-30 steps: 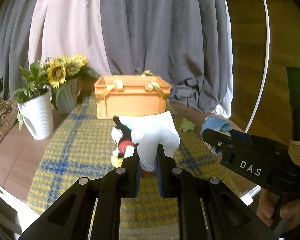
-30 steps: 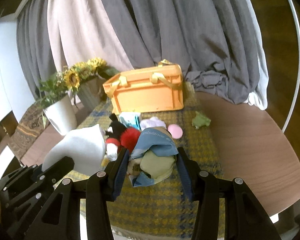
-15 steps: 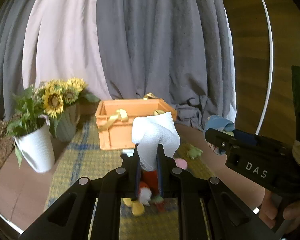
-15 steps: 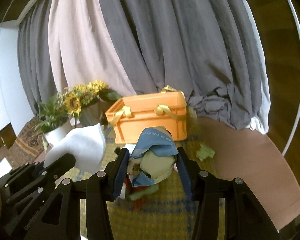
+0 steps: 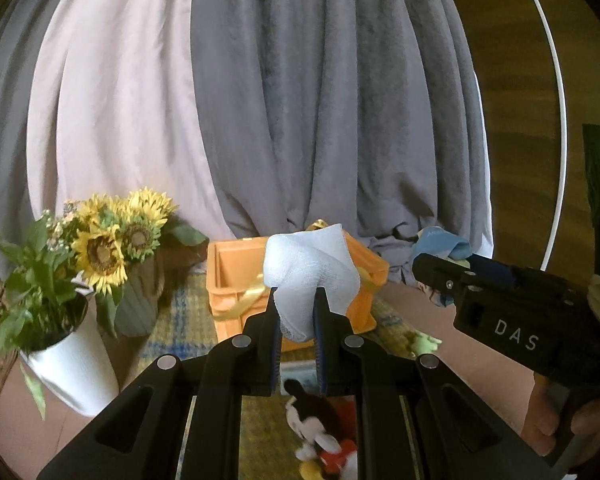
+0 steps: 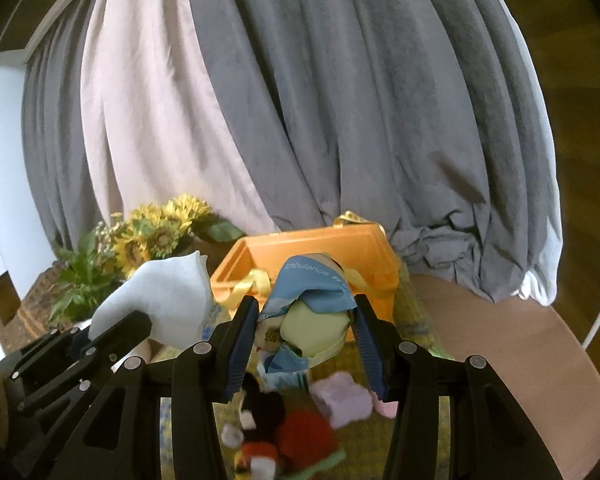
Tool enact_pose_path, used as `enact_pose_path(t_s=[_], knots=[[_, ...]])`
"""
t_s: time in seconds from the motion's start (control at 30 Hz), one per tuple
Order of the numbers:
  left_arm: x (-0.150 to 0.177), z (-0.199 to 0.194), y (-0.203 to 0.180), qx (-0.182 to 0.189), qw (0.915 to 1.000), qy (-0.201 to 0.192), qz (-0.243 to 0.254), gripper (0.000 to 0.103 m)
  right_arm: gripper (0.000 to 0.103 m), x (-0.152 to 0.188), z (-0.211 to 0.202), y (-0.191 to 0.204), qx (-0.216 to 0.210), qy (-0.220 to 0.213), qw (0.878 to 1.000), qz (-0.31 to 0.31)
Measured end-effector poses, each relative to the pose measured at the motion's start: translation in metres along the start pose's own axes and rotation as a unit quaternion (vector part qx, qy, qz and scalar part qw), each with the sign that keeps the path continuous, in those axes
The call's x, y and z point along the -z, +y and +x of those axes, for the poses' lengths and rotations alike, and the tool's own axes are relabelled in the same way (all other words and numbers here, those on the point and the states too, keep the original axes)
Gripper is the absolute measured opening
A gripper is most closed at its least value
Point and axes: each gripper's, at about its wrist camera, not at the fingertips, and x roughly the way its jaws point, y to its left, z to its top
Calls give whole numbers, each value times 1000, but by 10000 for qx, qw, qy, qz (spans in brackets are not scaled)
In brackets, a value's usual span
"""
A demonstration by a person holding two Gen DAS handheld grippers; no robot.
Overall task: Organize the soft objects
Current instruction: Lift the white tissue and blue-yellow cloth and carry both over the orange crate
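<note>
At far left a white pot (image 5: 66,372) of greenery stands on the tabletop (image 6: 500,344) beside a grey vase of sunflowers (image 5: 116,240). Next, the left gripper (image 5: 296,320) is clenched on a white cloth (image 5: 310,272), held raised in front of the orange basket (image 5: 228,276), which sits on a yellow-and-blue checked mat (image 5: 172,320). Below and between the grippers, a black, white and red mouse plush (image 6: 260,416), a lilac soft piece (image 6: 340,400) and a pink item (image 6: 384,408) lie on the mat, well apart from the basket's interior. To the right, the right gripper (image 6: 306,330) grasps a blue-and-yellow fabric bundle (image 6: 312,312) printed "Ambulance", raised before the basket's near wall. Grey and pale curtains (image 6: 300,100) hang behind.
</note>
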Motion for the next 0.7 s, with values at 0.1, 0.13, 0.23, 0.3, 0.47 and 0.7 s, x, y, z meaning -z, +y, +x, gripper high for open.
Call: enact_pose_path(t_s=[0.1, 0.13, 0.23, 0.3, 0.47, 0.7], knots=[[-6, 11, 10, 70, 10000, -36, 46, 15, 49, -6, 12, 5, 75, -50, 10000, 18], [-7, 15, 12, 77, 9999, -35, 55, 15, 49, -8, 15, 6, 92, -67, 9999, 35], [-13, 25, 18, 105, 9999, -38, 42, 15, 49, -15, 26, 8, 142, -86, 9998, 63], [-17, 32, 20, 124, 9999, -70, 60, 15, 49, -20, 34, 8, 130, -89, 9999, 57], [-29, 46, 21, -85, 9997, -230, 79, 15, 49, -34, 52, 6, 32, -126, 9999, 4], [-46, 74, 25, -217, 9992, -348, 27, 15, 49, -55, 81, 1, -127, -182, 9997, -127]])
